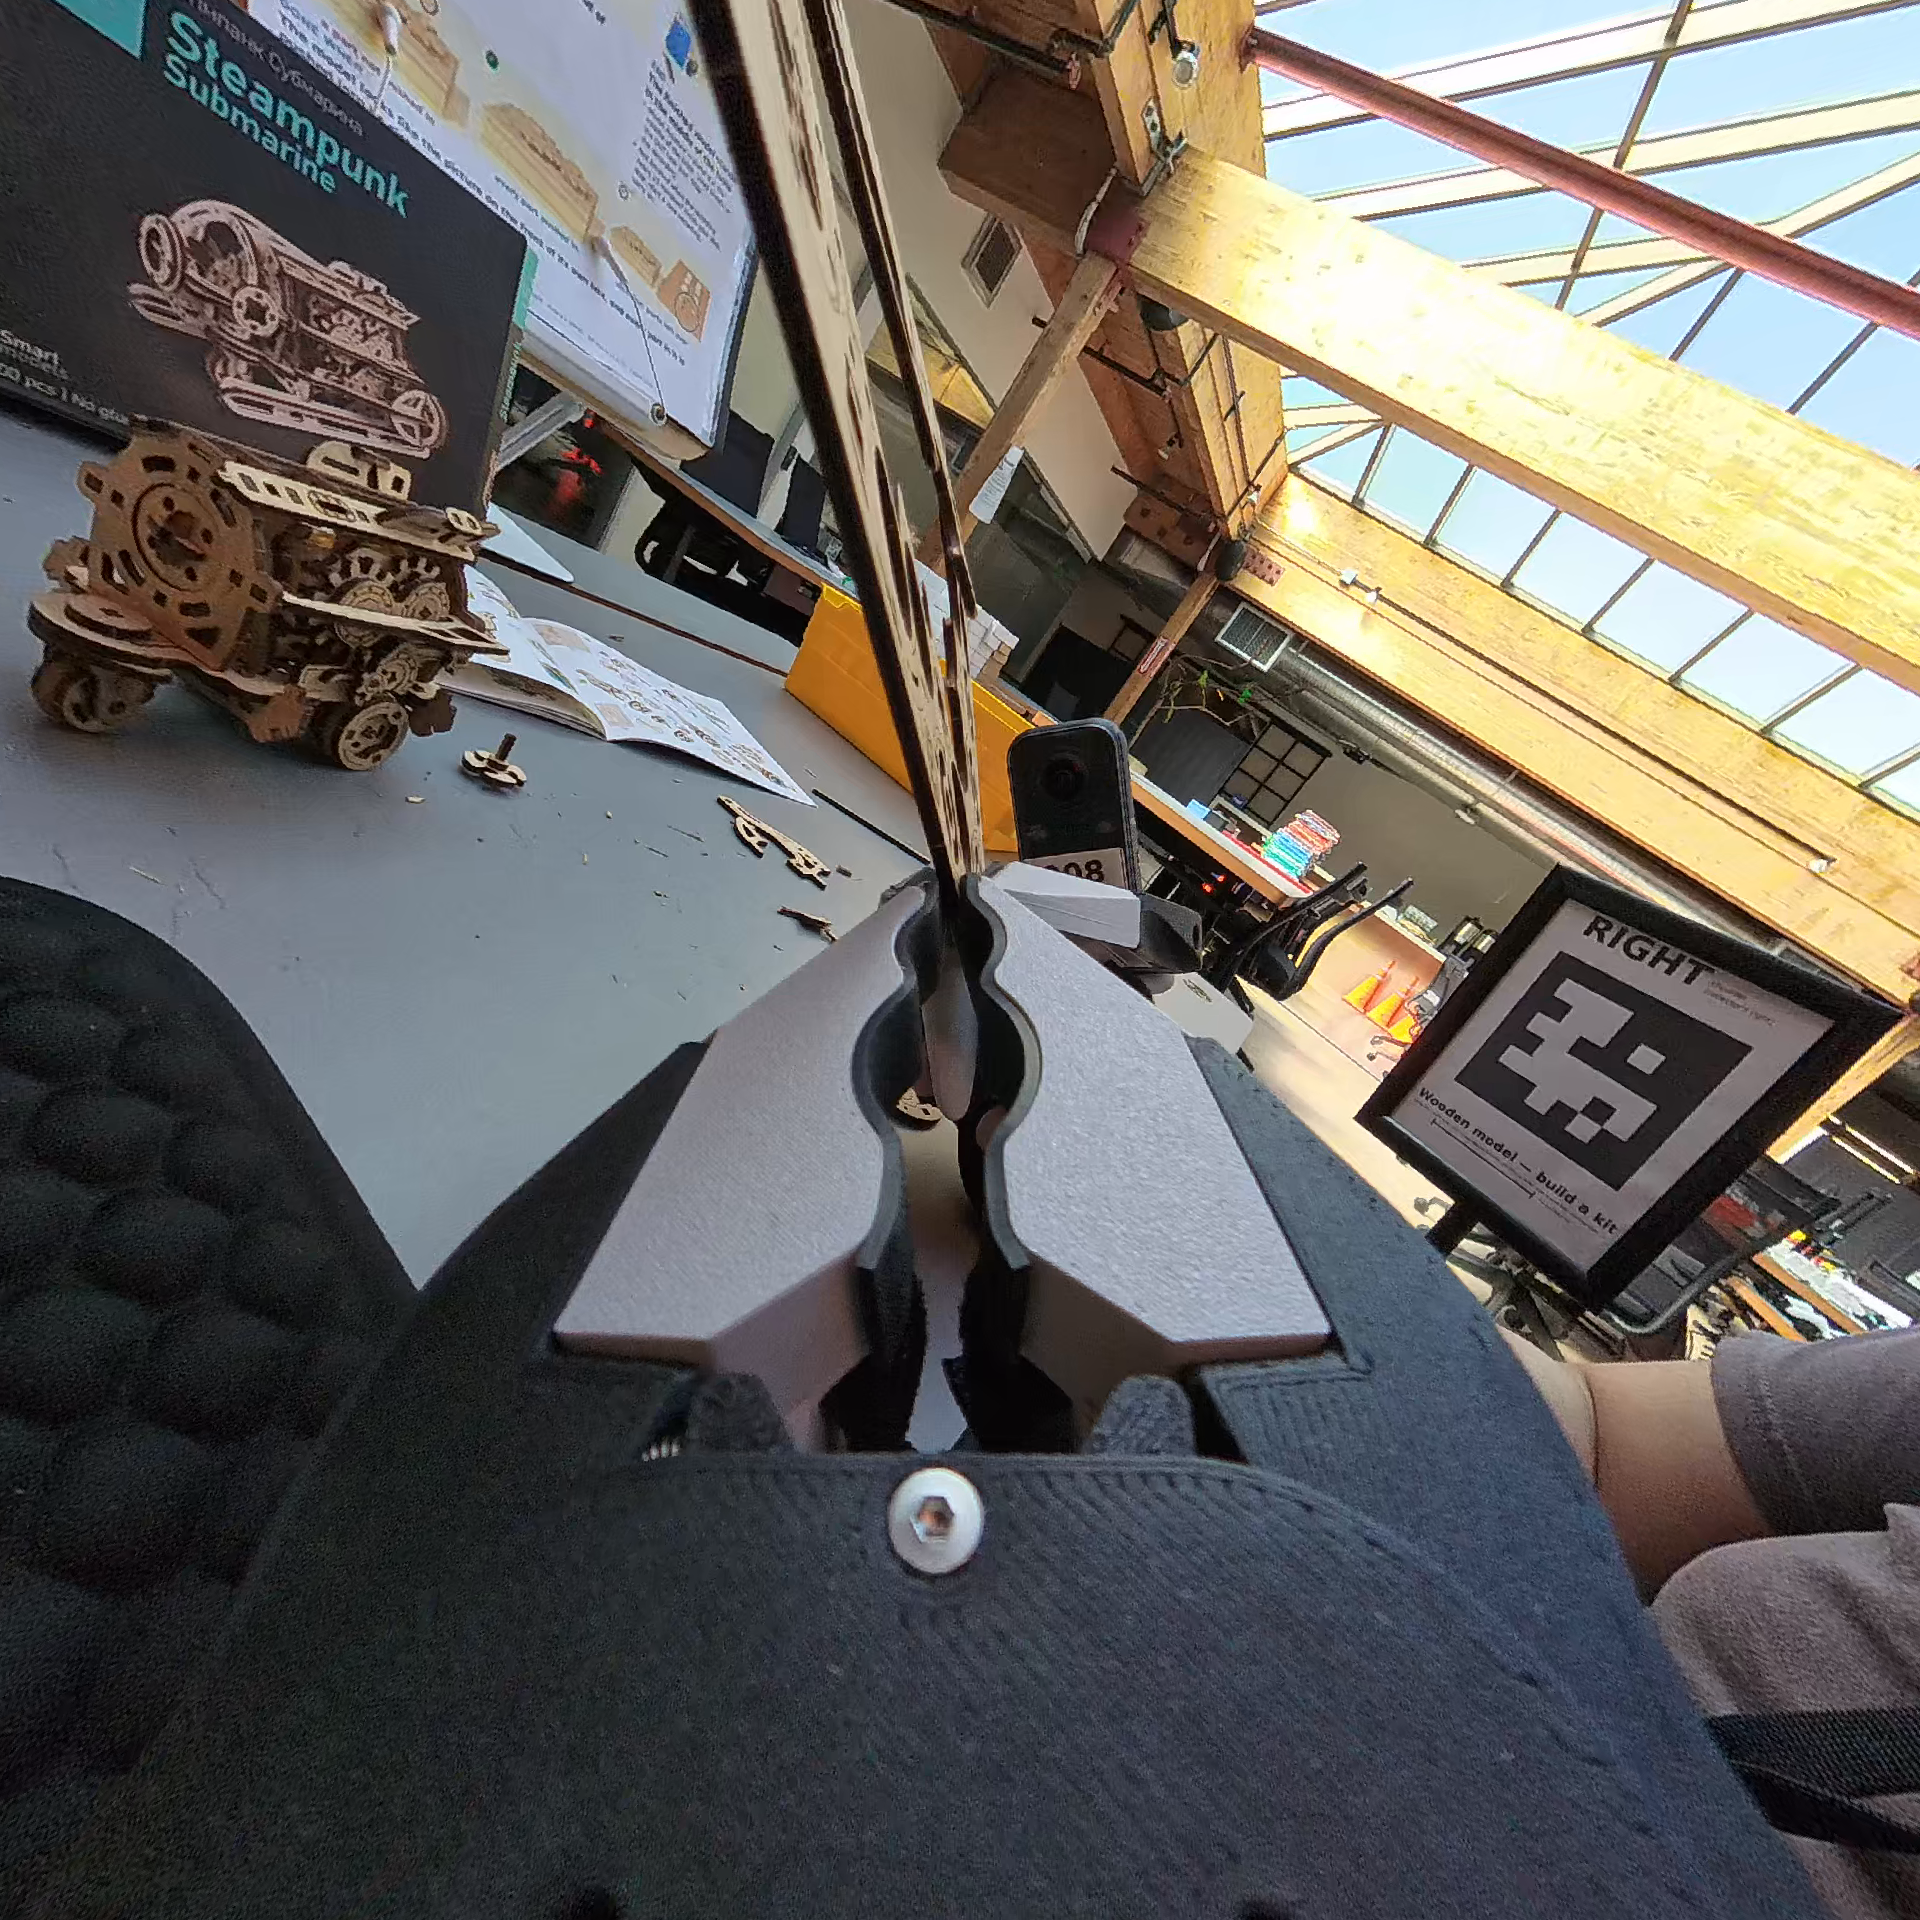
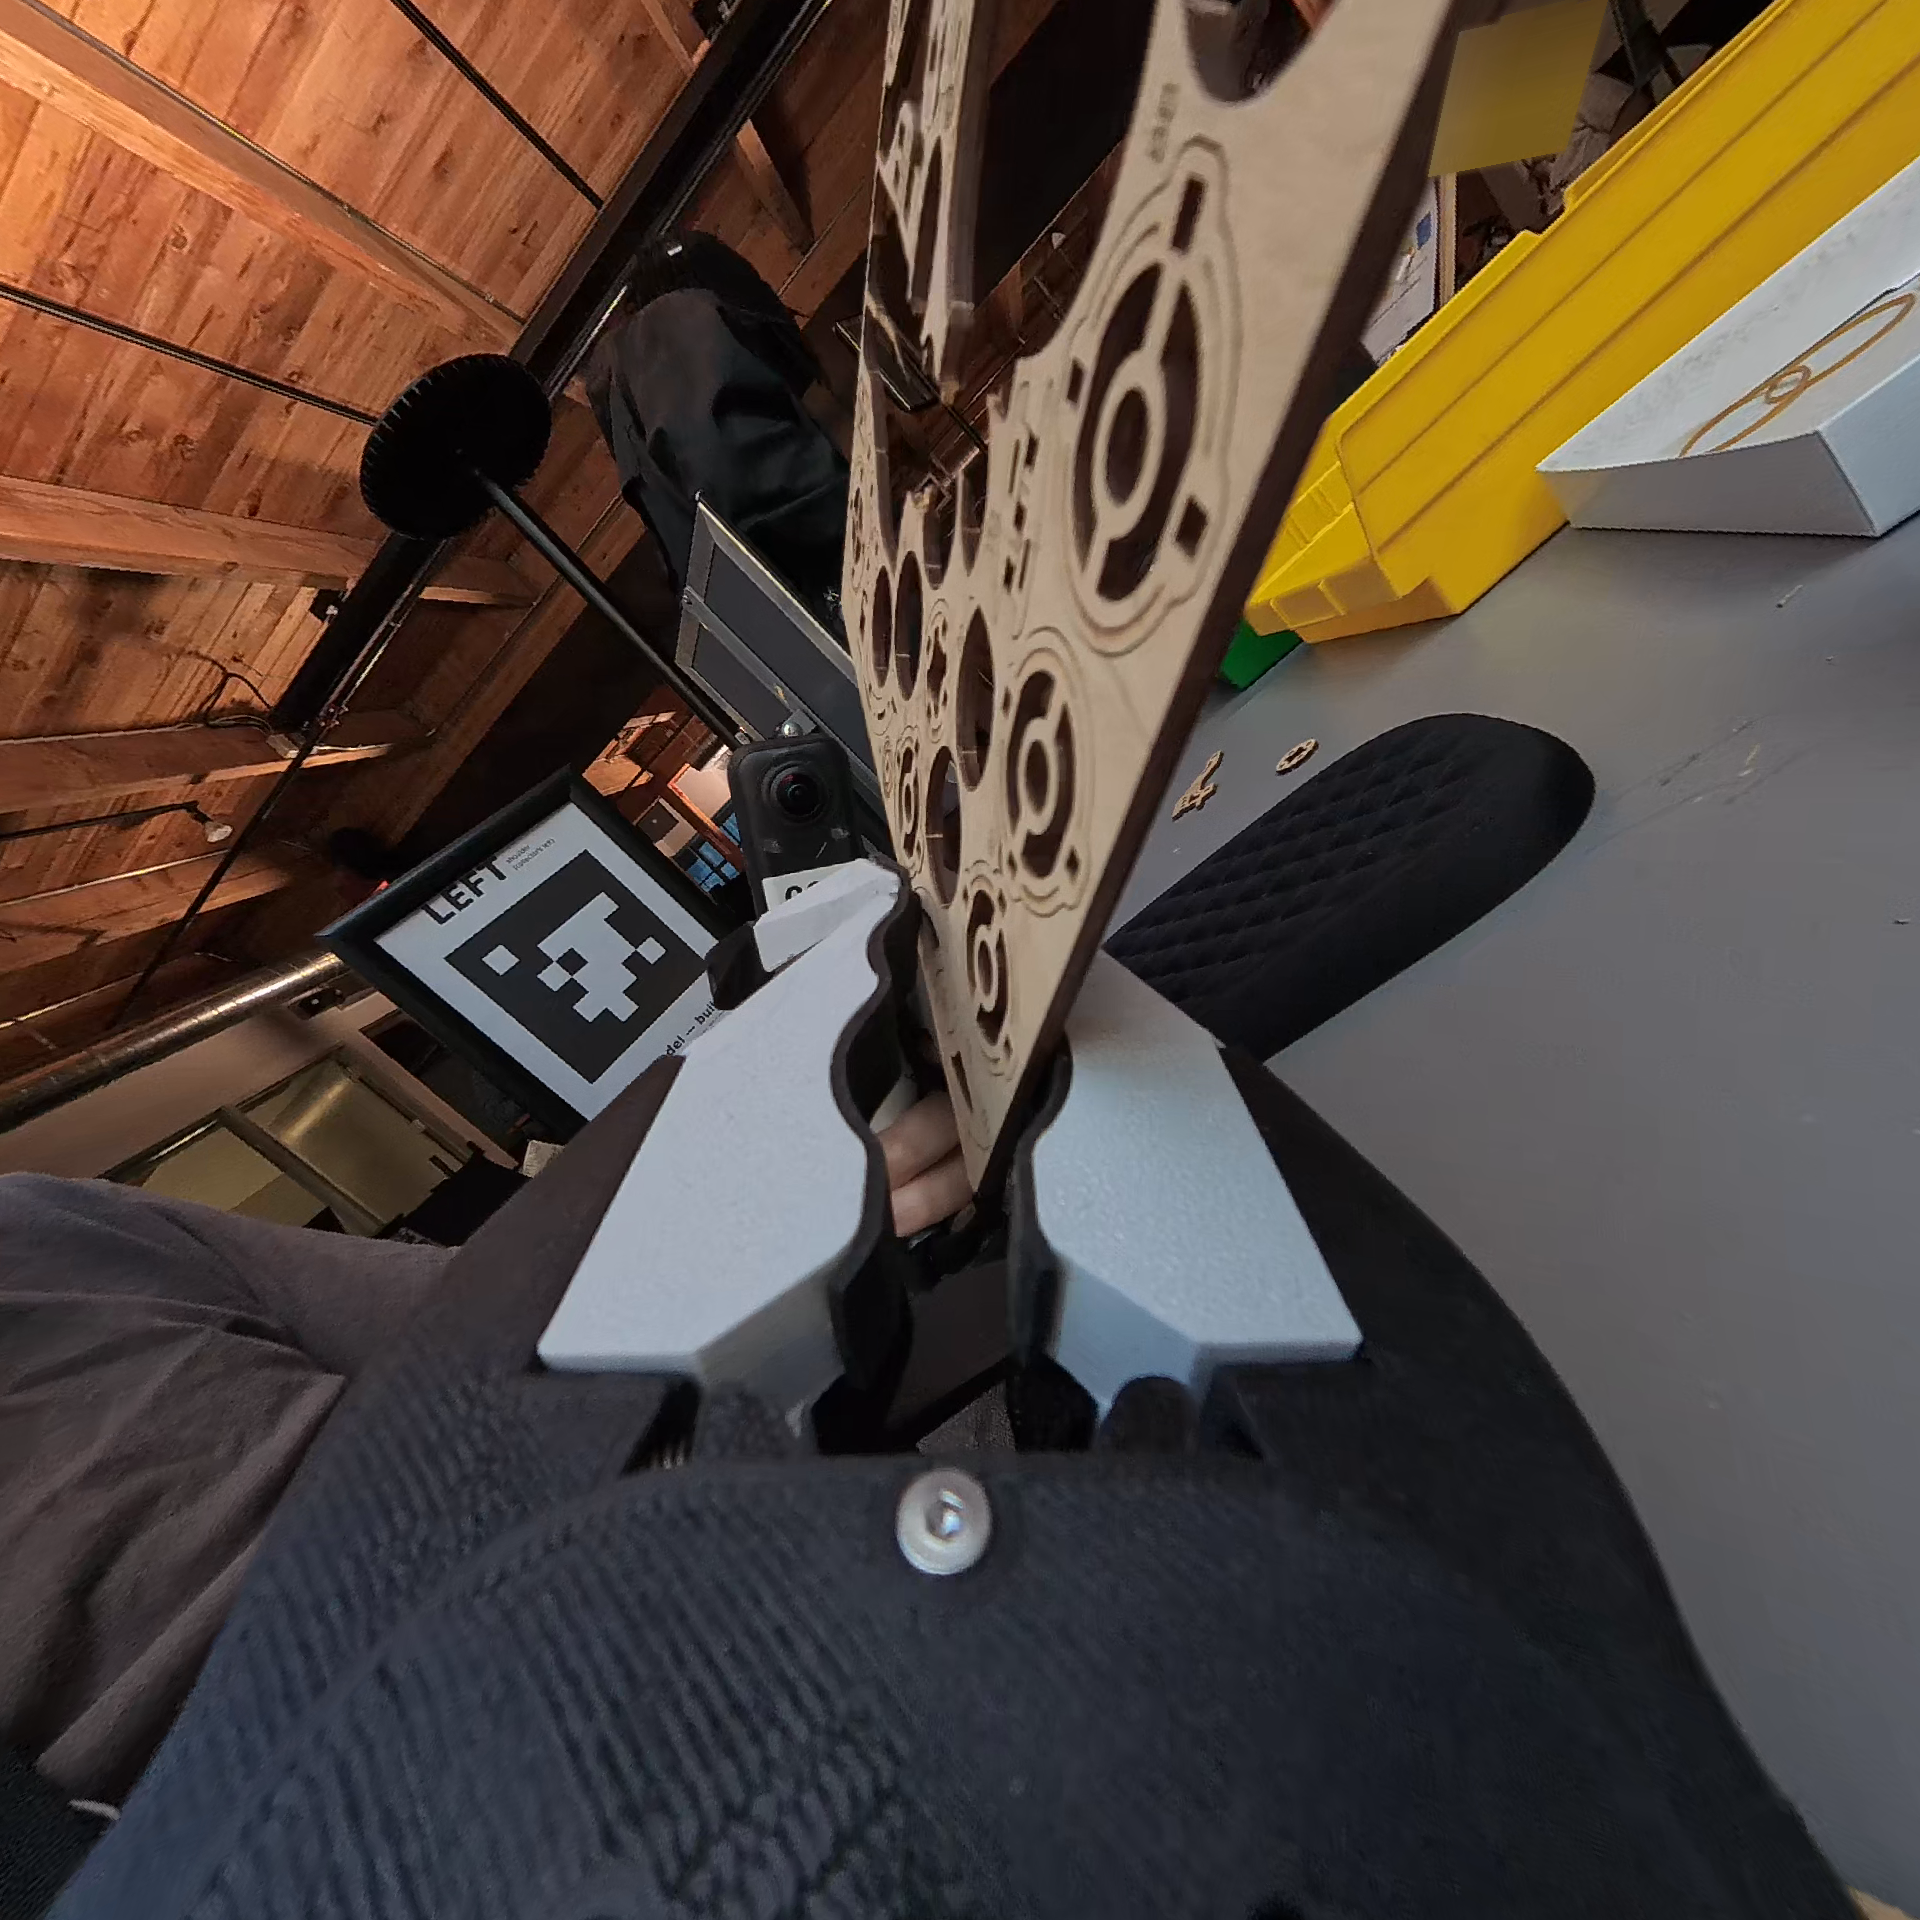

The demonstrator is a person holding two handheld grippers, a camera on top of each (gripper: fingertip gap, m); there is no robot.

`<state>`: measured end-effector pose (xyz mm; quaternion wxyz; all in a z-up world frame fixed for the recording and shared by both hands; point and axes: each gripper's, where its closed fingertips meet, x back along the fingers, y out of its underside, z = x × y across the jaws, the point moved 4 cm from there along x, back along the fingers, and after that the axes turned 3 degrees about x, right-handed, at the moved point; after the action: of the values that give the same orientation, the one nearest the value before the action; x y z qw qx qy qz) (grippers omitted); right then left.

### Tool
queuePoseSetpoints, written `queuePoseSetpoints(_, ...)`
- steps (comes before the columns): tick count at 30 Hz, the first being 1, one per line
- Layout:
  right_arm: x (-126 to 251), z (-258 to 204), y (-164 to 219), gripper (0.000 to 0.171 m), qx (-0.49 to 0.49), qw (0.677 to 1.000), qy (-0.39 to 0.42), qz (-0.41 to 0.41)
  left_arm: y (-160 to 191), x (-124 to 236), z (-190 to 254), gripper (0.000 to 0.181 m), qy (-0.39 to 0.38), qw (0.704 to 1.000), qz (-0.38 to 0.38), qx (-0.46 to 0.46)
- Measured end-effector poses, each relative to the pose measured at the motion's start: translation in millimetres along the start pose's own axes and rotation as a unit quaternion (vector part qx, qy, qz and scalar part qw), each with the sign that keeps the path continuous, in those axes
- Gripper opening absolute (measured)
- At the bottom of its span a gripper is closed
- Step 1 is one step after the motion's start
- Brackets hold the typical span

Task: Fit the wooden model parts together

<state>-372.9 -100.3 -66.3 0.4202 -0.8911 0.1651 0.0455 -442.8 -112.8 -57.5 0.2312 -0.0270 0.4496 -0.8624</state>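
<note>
A thin laser-cut wooden parts sheet (image 2: 1122,436) stands upright over the grey table (image 1: 468,987). In the left wrist view I see it edge-on (image 1: 831,312). My left gripper (image 1: 951,899) is shut on its lower edge. My right gripper (image 2: 992,956) is shut on the same edge from the opposite side. Each gripper's camera shows in the other's view, the right one (image 1: 1070,790) and the left one (image 2: 795,800). A partly built wooden model (image 1: 249,592) sits on the table at the far left.
The kit box (image 1: 260,208) stands behind the model, with an open booklet (image 1: 623,696), a small gear piece (image 1: 494,764) and loose wooden bits (image 1: 774,831) nearby. A black padded rest (image 2: 1351,883), yellow bin (image 2: 1507,416) and white box (image 2: 1766,416) lie to the right. Framed marker signs (image 1: 1610,1081) stand alongside. Both grippers' tips are close together, under 4 cm apart. Both grippers' tips are roughly 20 cm from the partly built wooden model (image 1: 249,592).
</note>
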Motion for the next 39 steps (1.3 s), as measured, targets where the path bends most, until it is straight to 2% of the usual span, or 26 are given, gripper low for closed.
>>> queuePoseSetpoints(6, 0.3, -0.5, -1.2, 0.016, 0.005, 1.000, -0.001, 0.007, -4.5, 1.3, 3.6, 0.000, -0.004, 1.000, 0.003, -0.019)
queuePoseSetpoints(15, -1.2, -1.7, 1.1, 0.003, -0.005, 1.000, -0.012, -0.005, -3.4, 3.9, -1.1, 0.001, -0.011, 1.000, -0.001, -0.015)
queuePoseSetpoints(31, -6.4, 3.4, 8.0, 0.005, 0.038, 0.998, 0.039, -0.032, 2.2, 10.7, -11.6, 0.001, -0.016, 1.000, 0.020, 0.016)
queuePoseSetpoints(39, -1.4, -9.8, 7.4, 0.011, 0.005, 0.999, 0.020, 0.024, -2.9, 5.1, 2.3, 0.000, 0.019, 0.997, 0.076, 0.001)
